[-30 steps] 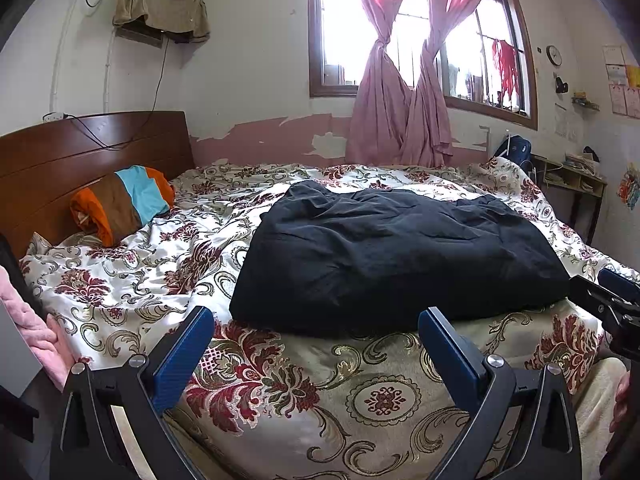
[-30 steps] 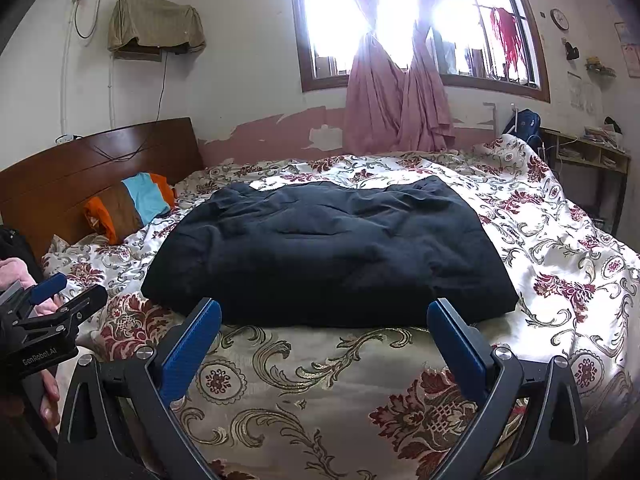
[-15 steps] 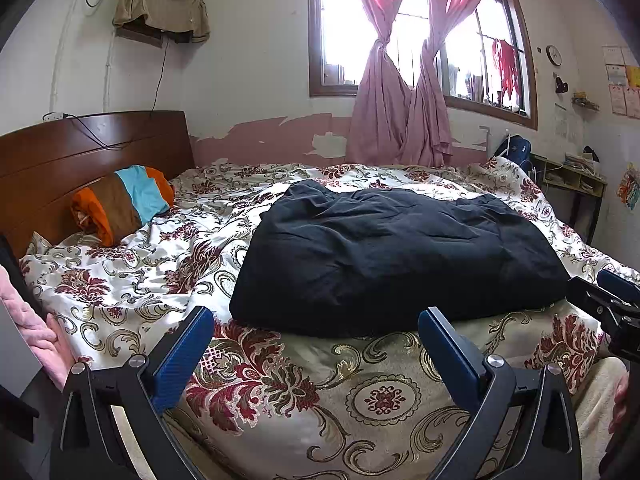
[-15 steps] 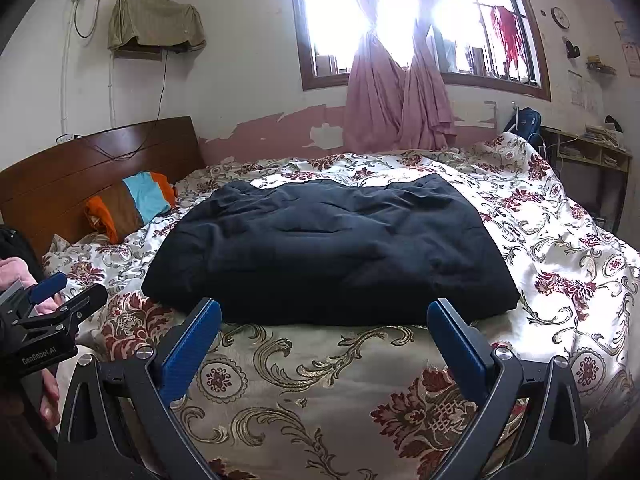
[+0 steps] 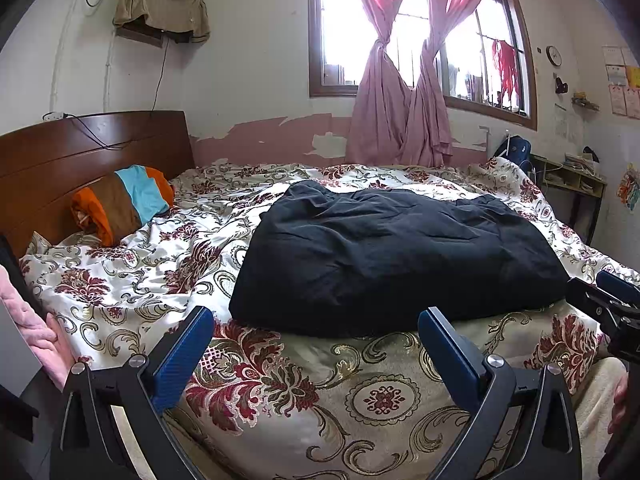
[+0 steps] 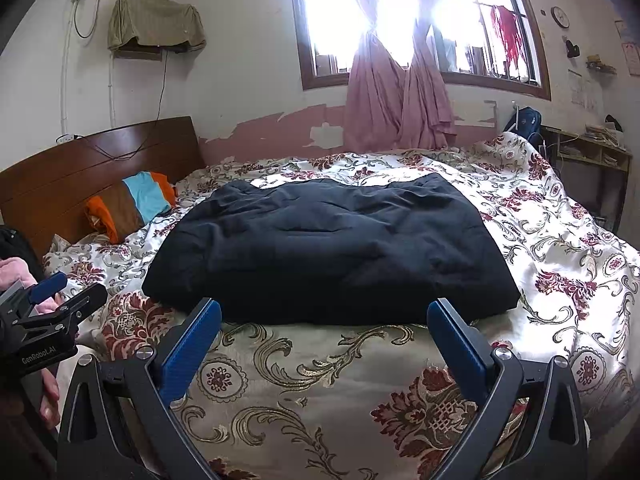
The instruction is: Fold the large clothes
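Both tools are hovering at the near edge of a bed, the left gripper [image 5: 314, 330] and the right gripper [image 6: 324, 322] each holding its blue fingers [image 6: 192, 346] spread wide on nothing. Just ahead of them, a dark folded garment [image 6: 328, 248] is lying on the floral bedspread [image 5: 304, 396], with a striped pillow [image 5: 122, 202] sitting farther off to the left by the headboard [image 6: 80, 172].

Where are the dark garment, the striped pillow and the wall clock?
dark garment [image 6: 328, 256], right wrist view, middle of its top surface
striped pillow [image 5: 124, 204], left wrist view, brown stripe
wall clock [image 5: 553, 55], left wrist view, its face
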`<state>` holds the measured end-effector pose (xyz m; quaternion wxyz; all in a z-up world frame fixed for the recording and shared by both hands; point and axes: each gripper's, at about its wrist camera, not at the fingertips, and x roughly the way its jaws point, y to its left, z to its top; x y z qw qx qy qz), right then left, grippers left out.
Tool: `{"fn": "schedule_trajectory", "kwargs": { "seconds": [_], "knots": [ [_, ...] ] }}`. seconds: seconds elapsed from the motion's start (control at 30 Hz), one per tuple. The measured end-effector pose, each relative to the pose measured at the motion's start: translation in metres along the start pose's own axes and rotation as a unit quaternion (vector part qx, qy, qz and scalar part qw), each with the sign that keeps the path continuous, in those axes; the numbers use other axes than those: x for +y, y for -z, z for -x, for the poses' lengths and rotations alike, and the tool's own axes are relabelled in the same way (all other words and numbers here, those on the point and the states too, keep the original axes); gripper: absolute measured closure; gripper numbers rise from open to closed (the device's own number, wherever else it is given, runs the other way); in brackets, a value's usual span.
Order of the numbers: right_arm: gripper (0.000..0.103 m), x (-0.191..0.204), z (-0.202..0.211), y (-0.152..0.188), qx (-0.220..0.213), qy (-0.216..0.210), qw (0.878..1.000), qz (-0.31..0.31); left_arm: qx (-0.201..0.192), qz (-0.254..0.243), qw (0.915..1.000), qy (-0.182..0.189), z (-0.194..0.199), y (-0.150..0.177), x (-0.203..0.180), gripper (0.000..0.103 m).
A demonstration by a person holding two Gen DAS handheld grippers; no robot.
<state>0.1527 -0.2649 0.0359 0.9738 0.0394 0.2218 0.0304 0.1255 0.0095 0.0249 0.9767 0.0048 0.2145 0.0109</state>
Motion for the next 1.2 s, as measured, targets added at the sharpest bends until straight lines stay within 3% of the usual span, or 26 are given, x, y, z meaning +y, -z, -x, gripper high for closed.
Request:
{"fn": "schedule_trajectory", "kwargs": {
  "seconds": [0.5,0.63,1.2],
  "knots": [
    [0.002,0.002,-0.003,0.001,0.005,-0.003,1.0,-0.003,0.023,0.008,0.9996,0.017,-0.002,-0.001,-0.001,0.0],
    [0.002,0.001,-0.004,0.002,0.009,-0.005,1.0,-0.006,0.041,0.016,0.9979,0.048,-0.008,0.003,-0.004,0.0],
    [0.002,0.003,-0.007,0.005,0.017,-0.015,1.0,-0.004,0.038,0.012,0.9987,0.03,-0.012,0.006,-0.007,0.0]
  ]
}}
